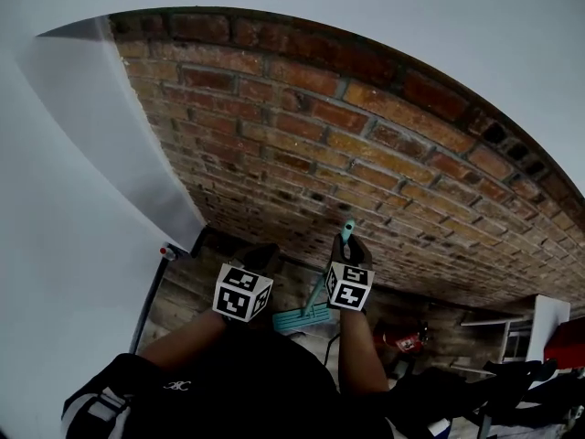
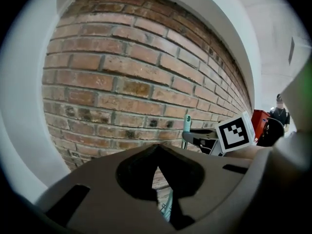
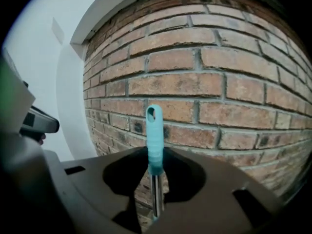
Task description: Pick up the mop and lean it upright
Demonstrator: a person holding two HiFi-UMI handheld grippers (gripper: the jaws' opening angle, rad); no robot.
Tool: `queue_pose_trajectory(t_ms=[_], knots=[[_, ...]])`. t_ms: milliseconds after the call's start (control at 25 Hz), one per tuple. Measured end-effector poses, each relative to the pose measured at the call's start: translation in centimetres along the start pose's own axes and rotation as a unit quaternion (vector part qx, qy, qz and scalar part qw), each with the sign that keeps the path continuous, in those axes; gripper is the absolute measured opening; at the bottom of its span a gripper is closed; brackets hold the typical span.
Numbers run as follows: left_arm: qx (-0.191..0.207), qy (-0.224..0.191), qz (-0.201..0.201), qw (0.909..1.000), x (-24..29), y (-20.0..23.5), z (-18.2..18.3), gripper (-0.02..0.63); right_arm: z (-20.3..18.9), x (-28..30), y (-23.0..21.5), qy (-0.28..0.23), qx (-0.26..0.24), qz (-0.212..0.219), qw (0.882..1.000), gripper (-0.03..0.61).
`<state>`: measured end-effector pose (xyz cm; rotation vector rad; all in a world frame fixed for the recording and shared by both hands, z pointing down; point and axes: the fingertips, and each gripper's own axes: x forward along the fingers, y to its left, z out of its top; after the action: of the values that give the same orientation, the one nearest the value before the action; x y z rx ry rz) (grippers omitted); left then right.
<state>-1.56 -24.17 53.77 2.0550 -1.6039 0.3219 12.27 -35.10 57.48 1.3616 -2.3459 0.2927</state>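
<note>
The mop stands nearly upright in front of the brick wall. Its teal grip points up at the bricks and its teal head lies on the floor below. My right gripper is shut on the handle just under the teal grip, and the metal shaft fills the narrow gap between the jaws. My left gripper hangs beside it to the left, apart from the mop, shut on nothing. The left gripper view shows the grip's tip above the right gripper.
A white wall section meets the bricks at the left, with a dark pole leaning by it. A red object and a white shelf unit are at the lower right. A person stands far off.
</note>
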Motion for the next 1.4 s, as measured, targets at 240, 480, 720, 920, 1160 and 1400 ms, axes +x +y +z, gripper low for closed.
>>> queue_pose_trajectory(t_ms=[240,480,720,920,1160,1400], knots=[[0.018,0.009,-0.05,0.9985,2.7,-2.8,0.2,-0.008,-0.8,-4.5,-1.4,-0.029,0.016,-0.019,0.999,0.109],[0.035,0.009,-0.086,0.9956,5.1,-6.4,0.7,-0.008,-2.3,-9.5,-4.0,-0.055,0.024,-0.062,0.996,0.109],[0.056,0.017,-0.12,0.991,6.3,-9.8,0.2,-0.008,-3.4,-12.4,-6.3,-0.071,0.053,-0.086,0.992,0.109],[0.059,0.009,-0.136,0.9888,6.4,-11.5,0.2,-0.008,-3.8,-13.4,-6.8,-0.072,0.057,-0.093,0.991,0.109],[0.052,-0.022,-0.146,0.9876,5.7,-12.6,0.9,-0.008,-4.4,-14.7,-7.6,-0.077,0.059,-0.104,0.99,0.109],[0.049,-0.003,-0.145,0.9882,5.7,-12.8,-0.2,-0.008,-4.7,-15.4,-8.6,-0.081,0.065,-0.112,0.988,0.109]])
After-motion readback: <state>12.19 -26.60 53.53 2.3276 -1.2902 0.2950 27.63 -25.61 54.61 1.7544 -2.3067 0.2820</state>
